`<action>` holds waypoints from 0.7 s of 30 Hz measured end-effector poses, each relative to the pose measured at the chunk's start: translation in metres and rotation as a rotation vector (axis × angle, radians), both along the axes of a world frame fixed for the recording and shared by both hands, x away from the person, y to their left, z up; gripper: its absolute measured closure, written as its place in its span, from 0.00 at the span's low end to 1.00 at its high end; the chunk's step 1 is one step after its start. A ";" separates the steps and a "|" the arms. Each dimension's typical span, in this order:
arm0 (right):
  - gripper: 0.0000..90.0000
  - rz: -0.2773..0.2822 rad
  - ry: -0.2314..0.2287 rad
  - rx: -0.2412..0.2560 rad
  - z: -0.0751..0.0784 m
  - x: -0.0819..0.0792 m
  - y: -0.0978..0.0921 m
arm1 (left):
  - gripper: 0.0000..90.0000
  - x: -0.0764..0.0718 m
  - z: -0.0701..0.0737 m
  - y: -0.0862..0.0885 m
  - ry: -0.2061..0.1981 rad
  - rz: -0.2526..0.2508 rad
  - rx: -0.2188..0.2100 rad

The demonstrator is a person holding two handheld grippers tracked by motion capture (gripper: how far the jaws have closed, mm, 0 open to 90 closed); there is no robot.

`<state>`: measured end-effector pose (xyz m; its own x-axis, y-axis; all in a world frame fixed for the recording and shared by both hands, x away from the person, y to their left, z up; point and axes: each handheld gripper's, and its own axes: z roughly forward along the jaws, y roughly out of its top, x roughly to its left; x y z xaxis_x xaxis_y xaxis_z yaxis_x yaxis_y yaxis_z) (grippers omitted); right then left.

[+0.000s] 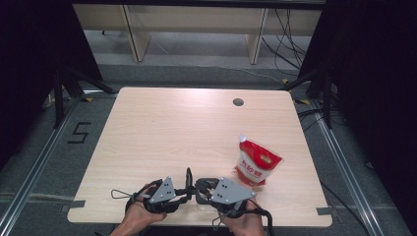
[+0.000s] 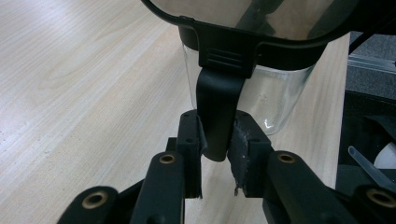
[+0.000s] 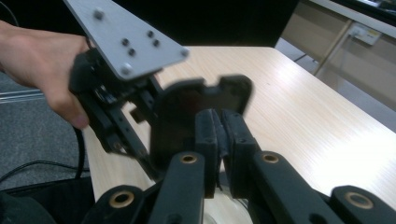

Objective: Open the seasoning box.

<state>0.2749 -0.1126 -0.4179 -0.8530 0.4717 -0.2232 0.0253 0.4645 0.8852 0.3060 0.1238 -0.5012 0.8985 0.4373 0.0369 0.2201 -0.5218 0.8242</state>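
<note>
Clear glass jug with black rim and handle (image 2: 243, 88) stands upright at the wooden surface's (image 1: 187, 128) near edge, handle hanging down, pinched by left tool (image 2: 217, 140). Right tool (image 3: 220, 140) pressed on its black lid (image 3: 196, 107). Red-white pouch (image 1: 256, 162) lies beyond right tool; open room ahead.

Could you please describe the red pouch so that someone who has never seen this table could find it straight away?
Start at the light wooden table and go to its near right part, just right of the two grippers. The red pouch stands there alone, white spout on top. It is the only red thing; the clear jug beside it has black fittings.
</note>
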 end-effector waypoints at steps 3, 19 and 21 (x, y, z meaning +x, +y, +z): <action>0.94 -0.031 -0.006 0.009 -0.001 0.000 -0.016 | 0.82 0.000 0.000 0.000 0.001 0.002 -0.003; 0.64 -0.238 0.085 0.088 -0.024 -0.002 -0.103 | 0.57 -0.005 0.002 0.009 0.046 0.029 -0.025; 0.61 -0.258 0.093 0.093 -0.026 -0.003 -0.109 | 0.54 -0.005 0.002 0.011 0.055 0.039 -0.035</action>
